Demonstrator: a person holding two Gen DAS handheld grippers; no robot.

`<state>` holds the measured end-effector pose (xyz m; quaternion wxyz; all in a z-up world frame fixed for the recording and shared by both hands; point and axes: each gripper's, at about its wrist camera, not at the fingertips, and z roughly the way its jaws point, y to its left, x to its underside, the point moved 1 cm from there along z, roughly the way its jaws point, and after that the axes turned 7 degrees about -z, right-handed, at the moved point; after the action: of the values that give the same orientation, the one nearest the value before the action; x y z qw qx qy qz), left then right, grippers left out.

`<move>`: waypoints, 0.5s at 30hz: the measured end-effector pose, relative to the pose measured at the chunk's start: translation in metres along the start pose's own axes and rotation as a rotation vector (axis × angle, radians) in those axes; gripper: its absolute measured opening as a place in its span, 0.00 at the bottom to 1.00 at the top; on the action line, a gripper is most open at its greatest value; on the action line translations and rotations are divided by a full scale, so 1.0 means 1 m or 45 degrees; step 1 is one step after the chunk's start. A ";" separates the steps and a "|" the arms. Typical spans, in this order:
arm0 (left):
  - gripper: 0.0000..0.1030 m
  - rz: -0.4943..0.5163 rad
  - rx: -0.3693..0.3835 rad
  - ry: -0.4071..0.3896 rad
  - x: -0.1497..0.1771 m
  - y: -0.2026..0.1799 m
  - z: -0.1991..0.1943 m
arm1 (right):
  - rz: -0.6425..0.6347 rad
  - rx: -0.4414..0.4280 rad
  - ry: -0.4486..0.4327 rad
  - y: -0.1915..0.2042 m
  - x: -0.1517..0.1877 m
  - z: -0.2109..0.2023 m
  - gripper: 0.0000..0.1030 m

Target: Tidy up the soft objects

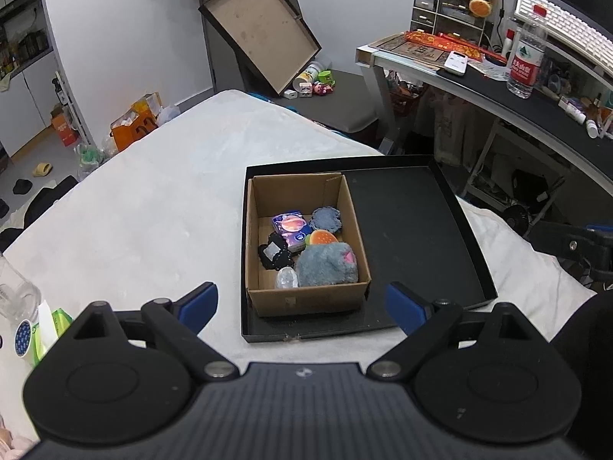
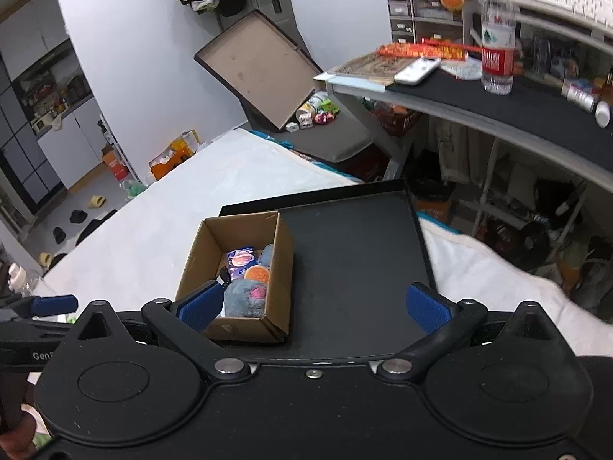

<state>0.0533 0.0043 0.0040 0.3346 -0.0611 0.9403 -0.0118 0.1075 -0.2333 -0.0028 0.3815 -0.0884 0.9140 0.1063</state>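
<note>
A brown cardboard box (image 1: pixel 306 301) stands in the left part of a black tray (image 1: pixel 406 222) on the white bed. In it lie a grey plush (image 1: pixel 325 264), an orange burger toy (image 1: pixel 323 237), a purple packet (image 1: pixel 292 228), a blue-grey fuzzy piece (image 1: pixel 325 217), a black fuzzy piece (image 1: pixel 274 255) and a clear wrapped item (image 1: pixel 286 278). My left gripper (image 1: pixel 302 308) is open and empty, just in front of the box. My right gripper (image 2: pixel 314 306) is open and empty, over the tray's near edge, with the box (image 2: pixel 245 327) at its left finger.
The white bed (image 1: pixel 153 199) extends left. A glass jar (image 1: pixel 17 299) and green packets (image 1: pixel 53 326) lie at the left. A desk (image 1: pixel 498 92) with a water bottle (image 1: pixel 525 61) stands to the right. A box lid (image 1: pixel 260 30) leans against the wall.
</note>
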 end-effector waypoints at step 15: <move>0.92 -0.029 -0.011 -0.072 0.014 0.006 -0.048 | -0.055 0.014 -0.082 0.007 0.013 -0.046 1.00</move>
<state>0.0114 0.0076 0.0325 0.3605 -0.0736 0.9298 -0.0096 0.0657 -0.2399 0.0207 0.4133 -0.1027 0.8997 0.0959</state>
